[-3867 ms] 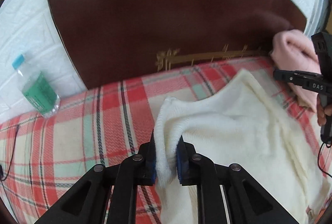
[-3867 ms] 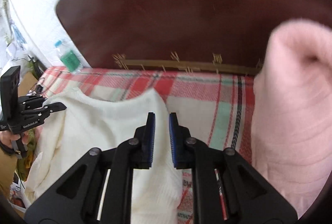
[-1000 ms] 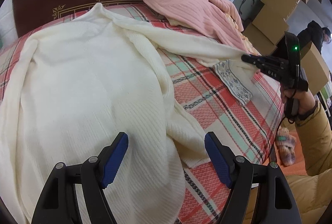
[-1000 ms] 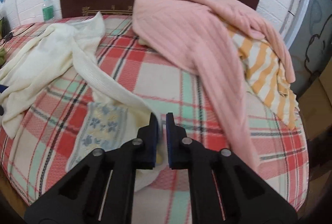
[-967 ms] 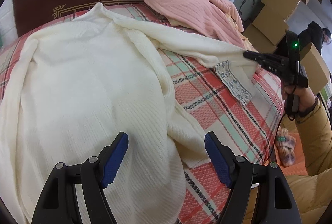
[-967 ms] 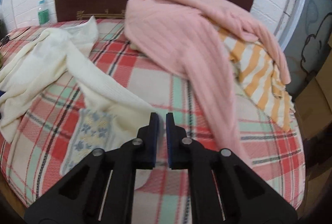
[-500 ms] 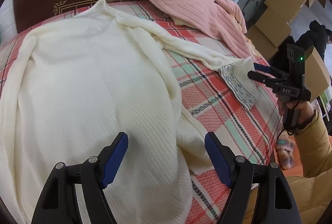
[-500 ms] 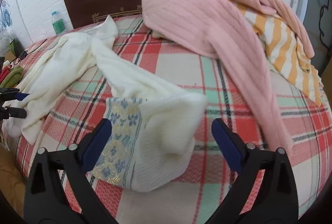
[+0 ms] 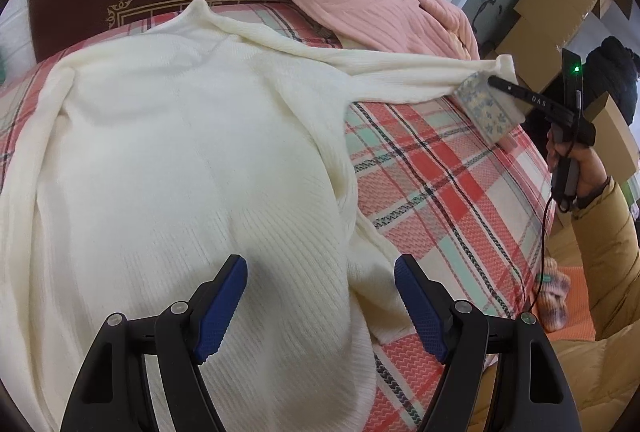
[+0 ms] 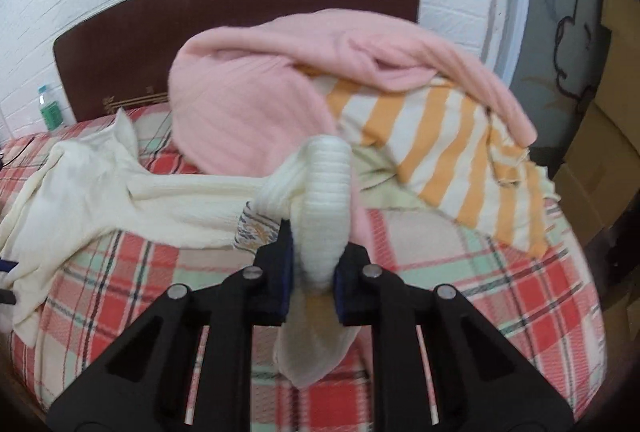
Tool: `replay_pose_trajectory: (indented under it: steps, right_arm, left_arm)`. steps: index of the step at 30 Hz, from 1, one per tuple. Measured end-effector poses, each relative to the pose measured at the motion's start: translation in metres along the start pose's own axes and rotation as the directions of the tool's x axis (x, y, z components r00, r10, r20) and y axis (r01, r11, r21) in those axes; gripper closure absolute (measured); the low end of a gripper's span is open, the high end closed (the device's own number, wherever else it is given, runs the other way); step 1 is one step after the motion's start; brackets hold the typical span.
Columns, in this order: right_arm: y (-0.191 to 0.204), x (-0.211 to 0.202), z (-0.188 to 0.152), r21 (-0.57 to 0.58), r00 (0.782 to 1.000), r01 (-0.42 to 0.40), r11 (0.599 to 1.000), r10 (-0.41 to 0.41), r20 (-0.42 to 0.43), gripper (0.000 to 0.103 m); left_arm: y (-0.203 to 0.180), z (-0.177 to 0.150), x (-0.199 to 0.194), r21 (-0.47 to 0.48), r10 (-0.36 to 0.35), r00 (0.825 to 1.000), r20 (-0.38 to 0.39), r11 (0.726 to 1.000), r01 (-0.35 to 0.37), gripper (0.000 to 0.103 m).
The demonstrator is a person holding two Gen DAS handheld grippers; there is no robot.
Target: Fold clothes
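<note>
Above the bed, the right gripper [image 10: 313, 268] clamps the cream sweater's cuff [image 10: 324, 192].

Bedroom, plaid bed [image 9: 440, 168], headboard [image 10: 240, 44] (dark wood)

There is one bed with a plaid cover [image 9: 440, 168]. On it lie three pieces of clothing: one cream sweater [image 9: 192, 152], one pink sweater [image 10: 256, 92], and one top with orange and white stripes [image 10: 448, 136]. The cream sweater has one blue flowery patch [image 9: 486, 110] on its sleeve. There is one dark headboard [image 10: 240, 8] behind the bed. One water bottle [image 10: 50, 110] with a green label stands by the wall. There are two grippers: the left gripper [image 9: 320, 308] and the right gripper [image 10: 314, 272]. Each gripper has two blue pads. Some brown cardboard boxes [image 9: 560, 4] are stacked up, at least three. One person's hand [image 9: 576, 164] shows.
</note>
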State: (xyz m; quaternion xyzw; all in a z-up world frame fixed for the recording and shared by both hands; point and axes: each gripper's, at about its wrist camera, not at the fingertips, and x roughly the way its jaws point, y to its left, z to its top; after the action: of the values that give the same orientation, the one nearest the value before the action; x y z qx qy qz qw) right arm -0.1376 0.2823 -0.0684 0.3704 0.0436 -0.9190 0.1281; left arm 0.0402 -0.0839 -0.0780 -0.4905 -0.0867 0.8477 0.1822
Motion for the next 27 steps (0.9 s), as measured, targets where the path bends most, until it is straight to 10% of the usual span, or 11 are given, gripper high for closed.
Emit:
replay_pose_trajectory:
  steps: [5,7,9,16,23,27]
  right_arm:
    - [-0.019,0.022,0.007,0.034,0.995,0.078,0.996,-0.075,-0.068,0.081]
    - [-0.027,0.03,0.01,0.046,0.99,0.11,0.993,-0.105,-0.095,0.045]
    - [-0.023,0.021,0.009,0.059,0.993,0.1,0.993,-0.096,-0.068,0.031]
    - [0.007,-0.042,-0.005,0.099,0.993,-0.002,0.995,-0.009,0.116,0.025]
    - [0.103,-0.051,-0.03,-0.006,0.945,-0.311,0.95,0.31,0.106,0.019]
    - [0.16,-0.034,-0.048,-0.025,0.88,-0.474,0.88,0.475,0.027,0.019]
  left_arm:
    - [0.007,0.001,-0.003,-0.018,0.012,1.0,0.009,1.0,-0.012,0.025]
    - [0.012,0.001,-0.008,-0.027,0.036,0.999,0.017,0.999,-0.035,0.025]
    - [0.022,0.001,-0.018,-0.042,0.067,0.997,0.034,0.997,-0.065,0.025]
    - [0.072,0.004,-0.068,-0.126,0.277,0.955,0.111,0.957,-0.263,0.025]
    - [0.13,-0.021,-0.089,-0.194,0.491,0.871,0.035,0.858,-0.476,0.025]
    - [0.138,-0.042,-0.091,-0.206,0.483,0.876,0.006,0.857,-0.472,0.025]
